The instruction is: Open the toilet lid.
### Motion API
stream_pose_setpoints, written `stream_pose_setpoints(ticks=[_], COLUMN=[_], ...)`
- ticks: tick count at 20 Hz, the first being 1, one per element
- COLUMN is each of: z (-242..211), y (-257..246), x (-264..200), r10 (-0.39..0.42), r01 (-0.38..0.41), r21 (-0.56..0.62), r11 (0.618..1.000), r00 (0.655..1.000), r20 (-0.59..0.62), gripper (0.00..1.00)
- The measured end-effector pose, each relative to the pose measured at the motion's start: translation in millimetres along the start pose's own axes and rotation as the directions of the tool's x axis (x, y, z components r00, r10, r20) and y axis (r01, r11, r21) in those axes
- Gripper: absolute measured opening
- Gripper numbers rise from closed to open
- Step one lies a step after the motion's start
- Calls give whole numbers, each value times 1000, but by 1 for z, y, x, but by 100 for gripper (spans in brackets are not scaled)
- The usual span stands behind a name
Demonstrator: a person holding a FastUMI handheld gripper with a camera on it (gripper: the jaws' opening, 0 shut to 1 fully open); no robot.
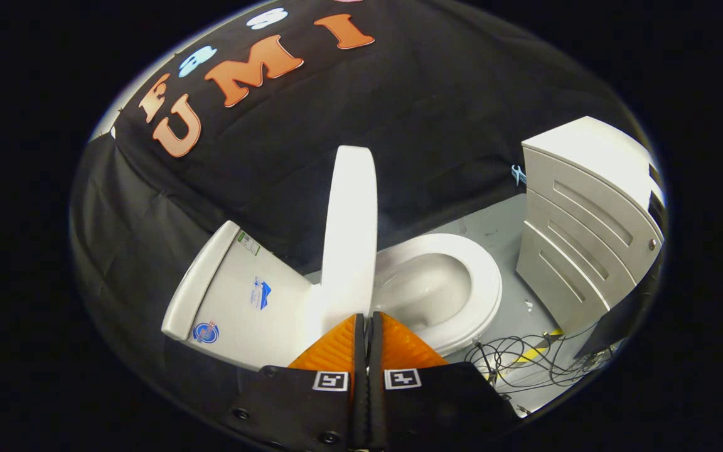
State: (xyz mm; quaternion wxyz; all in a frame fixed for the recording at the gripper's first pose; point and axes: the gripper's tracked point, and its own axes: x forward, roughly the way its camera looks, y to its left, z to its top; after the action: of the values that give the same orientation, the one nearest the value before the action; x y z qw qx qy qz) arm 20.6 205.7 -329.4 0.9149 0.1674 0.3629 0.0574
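the grey floor carries the toilet, a white drawer cabinet beside it, and tangled cables.

Stickers on the toilet tank and square markers on the tool are unreadable.

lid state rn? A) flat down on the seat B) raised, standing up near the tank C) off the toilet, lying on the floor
B: the lid stands raised beside the tank, with the seat and bowl exposed; the gripper is just at the lid's lower edge, its fingers together with nothing between them.
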Motion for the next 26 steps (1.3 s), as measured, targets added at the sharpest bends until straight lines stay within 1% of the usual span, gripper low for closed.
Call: stream_pose_setpoints(ticks=[7,10,12,15,19,23,26], z=[4,4,3,2,-1,-3,-5], y=[40,58,76,91,113,126,134], x=[-9,-13,-13,-11,-13,-13,-13], r10=[-4,-17,-10,-33,-7,-8,-4], r01=[7,23,18,45,21,26,24], r21=[-84,-140,-146,-195,-202,-243,-246], r11=[996,990,989,980,979,970,969], r00=[1000,999,998,997,998,997,997], r20=[29,49,54,66,69,77,79], gripper=[8,8,7,7,7,8,7])
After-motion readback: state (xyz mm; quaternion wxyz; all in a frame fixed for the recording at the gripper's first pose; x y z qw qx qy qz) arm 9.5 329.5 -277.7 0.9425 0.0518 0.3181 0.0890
